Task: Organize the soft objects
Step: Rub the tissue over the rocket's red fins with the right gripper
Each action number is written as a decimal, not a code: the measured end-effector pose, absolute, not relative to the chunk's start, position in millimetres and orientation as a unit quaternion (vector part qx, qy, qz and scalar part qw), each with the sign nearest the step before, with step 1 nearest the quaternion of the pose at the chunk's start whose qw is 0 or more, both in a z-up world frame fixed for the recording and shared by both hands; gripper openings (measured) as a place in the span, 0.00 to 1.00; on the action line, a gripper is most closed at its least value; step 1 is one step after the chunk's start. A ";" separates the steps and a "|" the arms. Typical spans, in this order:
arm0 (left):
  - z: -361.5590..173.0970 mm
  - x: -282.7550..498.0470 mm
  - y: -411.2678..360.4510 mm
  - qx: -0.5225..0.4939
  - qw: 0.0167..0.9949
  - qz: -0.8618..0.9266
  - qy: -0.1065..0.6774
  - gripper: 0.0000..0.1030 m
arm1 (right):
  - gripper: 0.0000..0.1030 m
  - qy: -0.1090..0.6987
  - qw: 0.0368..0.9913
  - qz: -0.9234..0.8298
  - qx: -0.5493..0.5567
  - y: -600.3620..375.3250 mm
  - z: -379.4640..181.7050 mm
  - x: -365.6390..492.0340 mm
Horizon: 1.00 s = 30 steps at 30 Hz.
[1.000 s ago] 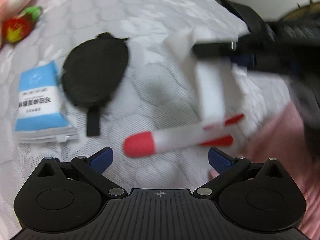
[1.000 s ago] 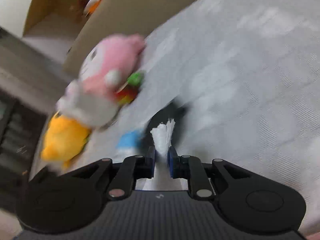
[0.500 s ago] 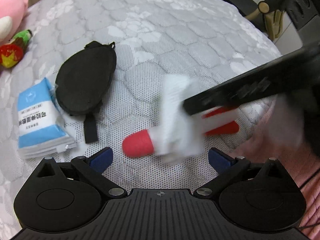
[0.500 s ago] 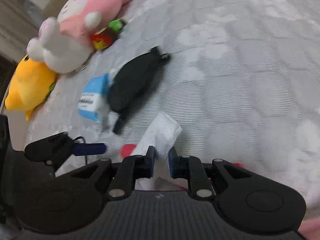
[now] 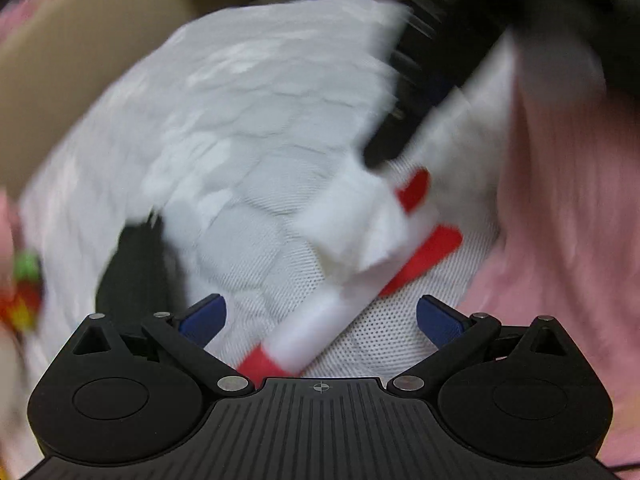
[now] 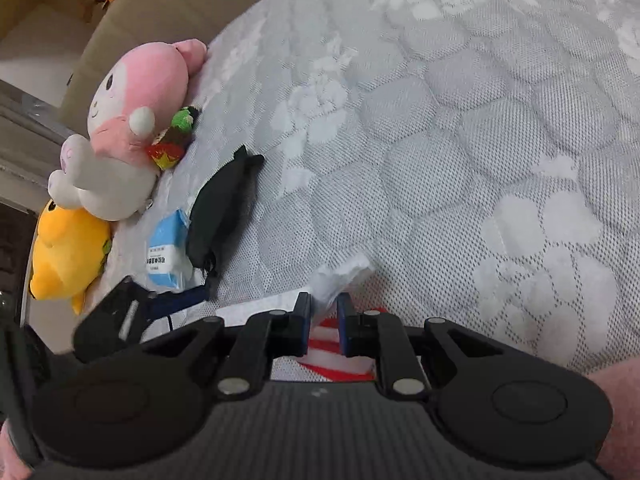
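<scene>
Two grippers work the bed: the right gripper (image 6: 323,322) pinches a white tissue (image 6: 340,276), now lowered onto the rocket toy (image 5: 340,304) at six o'clock; the left gripper (image 5: 320,316) (jaws wide, empty) has swung closer, probably to take it.

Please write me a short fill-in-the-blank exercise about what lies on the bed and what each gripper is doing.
1. The right gripper is shut on a crumpled ____ tissue.
2. The left gripper has its jaws ____ above the foam rocket.
3. The black eye mask lies beside a ____ tissue pack.
4. Below the pink plush sits a ____ plush.

Missing words: white; open; blue; yellow
</scene>
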<state>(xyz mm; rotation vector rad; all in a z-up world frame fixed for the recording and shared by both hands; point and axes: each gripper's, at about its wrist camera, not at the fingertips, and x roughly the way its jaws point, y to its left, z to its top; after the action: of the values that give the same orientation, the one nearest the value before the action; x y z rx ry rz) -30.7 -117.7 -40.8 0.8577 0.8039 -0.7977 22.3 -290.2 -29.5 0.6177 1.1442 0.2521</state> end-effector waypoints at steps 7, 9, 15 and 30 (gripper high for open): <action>-57.9 -38.5 -131.5 0.406 0.736 -0.395 0.371 1.00 | 0.44 0.578 0.741 0.086 0.330 -298.5 -50.6 44.7; -58.8 -33.7 -128.0 0.382 0.733 -0.401 0.394 1.00 | 0.50 0.590 0.723 0.087 0.350 -295.0 -59.8 55.7; -60.4 -33.5 -123.9 0.379 0.740 -0.396 0.390 1.00 | 0.21 0.598 0.725 0.082 0.331 -264.5 -77.4 71.6; -69.1 -0.8 -151.5 0.443 0.827 -0.233 0.254 1.00 | 0.19 0.440 0.776 0.060 0.448 -327.3 -47.3 39.9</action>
<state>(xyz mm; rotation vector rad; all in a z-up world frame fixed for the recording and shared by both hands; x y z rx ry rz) -0.8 -151.4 -69.1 0.9414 0.5397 -0.4955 39.9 -327.3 -47.3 0.9703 0.9518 0.1302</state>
